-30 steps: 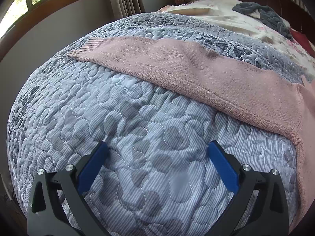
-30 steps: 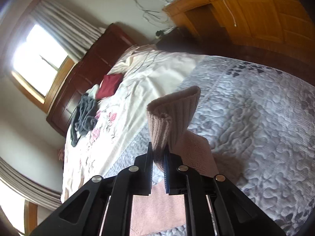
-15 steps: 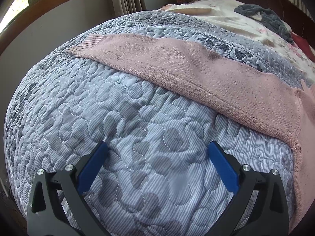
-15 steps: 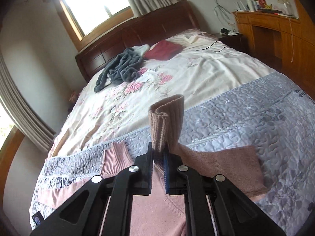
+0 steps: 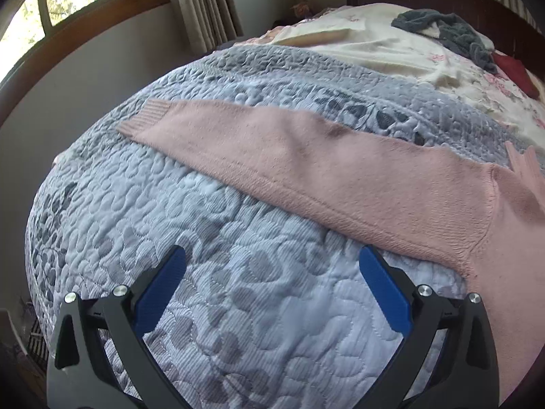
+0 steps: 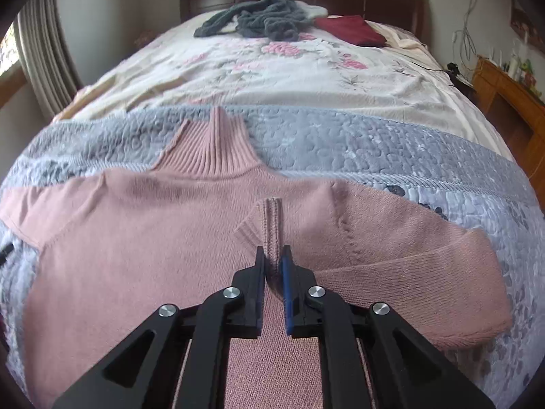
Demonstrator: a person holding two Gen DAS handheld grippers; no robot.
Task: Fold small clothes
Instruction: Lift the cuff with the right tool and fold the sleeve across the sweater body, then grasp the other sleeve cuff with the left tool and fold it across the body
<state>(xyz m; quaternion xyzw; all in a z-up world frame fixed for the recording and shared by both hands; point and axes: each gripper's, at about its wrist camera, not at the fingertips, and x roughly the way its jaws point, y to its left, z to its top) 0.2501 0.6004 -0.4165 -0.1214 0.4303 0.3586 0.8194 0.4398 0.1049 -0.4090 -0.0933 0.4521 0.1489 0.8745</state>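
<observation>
Left gripper [image 5: 272, 269]: spread wide, holding nothing, over the grey-blue quilted bedspread [image 5: 238, 306].
Left sleeve [image 5: 306, 167]: stretched flat across the quilt, ribbed cuff at its far end.
Pink knitted turtleneck sweater [image 6: 136, 231]: spread flat on the bed (collar toward the headboard).
Right gripper [image 6: 272, 255]: pinched on the ribbed cuff of the right sleeve [image 6: 270, 225], which is folded over the sweater's chest.
Grey garment [image 6: 259, 17]: crumpled near the headboard.
</observation>
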